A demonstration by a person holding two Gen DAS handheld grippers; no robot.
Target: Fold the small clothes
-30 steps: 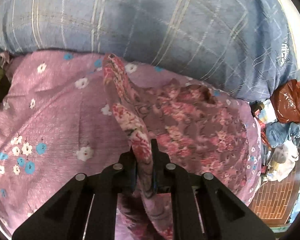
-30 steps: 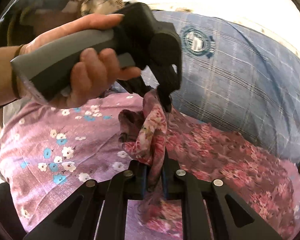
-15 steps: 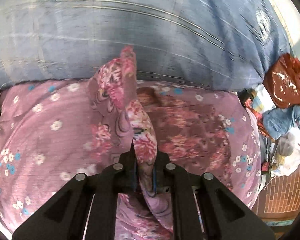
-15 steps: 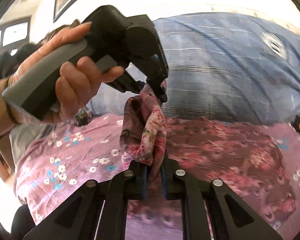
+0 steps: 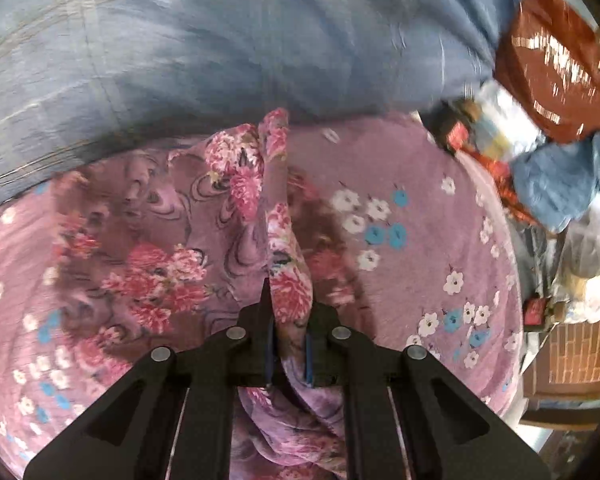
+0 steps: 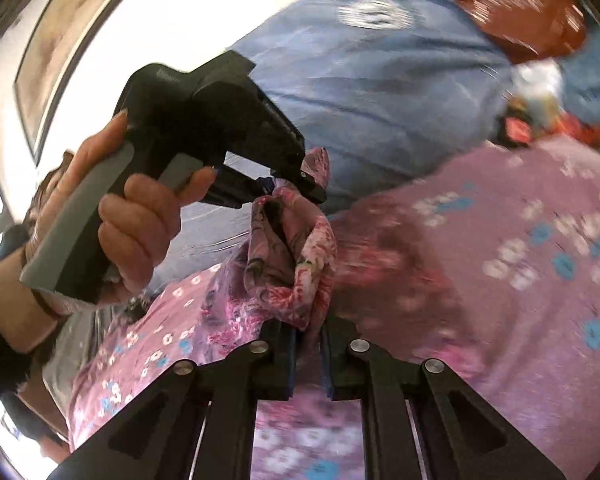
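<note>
A small mauve garment with pink flowers (image 5: pixel 220 208) hangs bunched between both grippers, its lower part trailing on the bed. In the left wrist view my left gripper (image 5: pixel 292 312) is shut on a fold of it. The right gripper (image 6: pixel 306 328) is shut on another fold of the same garment (image 6: pixel 296 264). The right wrist view also shows the left gripper (image 6: pixel 294 186), held by a hand (image 6: pixel 140 220), pinching the top of the cloth just above and behind. The two grippers are close together. Both views are blurred by motion.
The bed has a purple cover with white and blue flowers (image 5: pixel 420 272). A blue checked blanket (image 5: pixel 220 60) is heaped behind it. At the right edge sit a red-brown bag (image 5: pixel 556 60), denim cloth (image 5: pixel 556 184) and white plastic bags (image 5: pixel 592 264).
Both grippers have swept sideways together over the bed with the garment still pinched. The cloth on the bed has slid left in view, the red-brown bag has come nearer, and the right gripper has rolled.
</note>
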